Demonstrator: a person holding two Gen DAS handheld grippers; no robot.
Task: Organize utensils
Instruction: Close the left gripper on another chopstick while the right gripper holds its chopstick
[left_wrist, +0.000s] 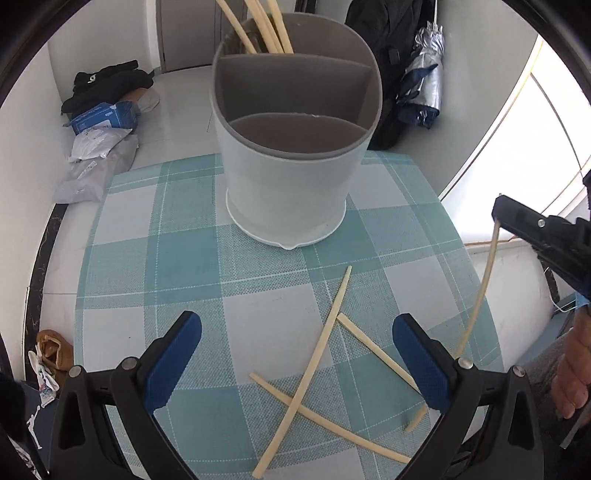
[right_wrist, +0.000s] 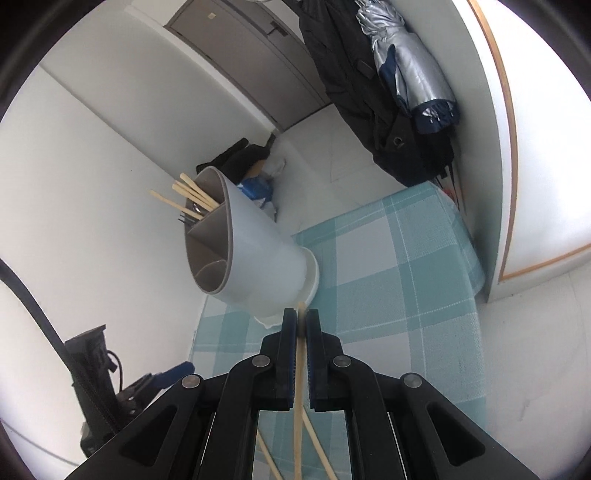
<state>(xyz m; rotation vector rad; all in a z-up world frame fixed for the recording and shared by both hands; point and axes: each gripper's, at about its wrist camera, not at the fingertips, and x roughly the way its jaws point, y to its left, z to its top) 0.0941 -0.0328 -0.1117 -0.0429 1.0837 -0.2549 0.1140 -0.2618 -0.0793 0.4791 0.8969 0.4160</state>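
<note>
A white utensil holder (left_wrist: 291, 173) with grey divided compartments stands on the checked tablecloth (left_wrist: 177, 258); several chopsticks (left_wrist: 266, 29) stand in its far compartment. Three loose chopsticks (left_wrist: 317, 354) lie crossed on the cloth between my left gripper's fingers. My left gripper (left_wrist: 295, 354) is open and empty, low over them. My right gripper (right_wrist: 301, 325) is shut on one chopstick (right_wrist: 298, 387), held up above the cloth; it also shows in the left wrist view (left_wrist: 498, 218) at the right with the chopstick (left_wrist: 480, 291) hanging down. The holder (right_wrist: 255, 258) shows ahead and left of it.
The small table has edges close on all sides. Bags and clothes (left_wrist: 103, 110) lie on the floor behind left. A dark jacket and a silver umbrella (left_wrist: 424, 77) hang behind right. A white wall or cabinet (right_wrist: 535, 184) stands by the table's right.
</note>
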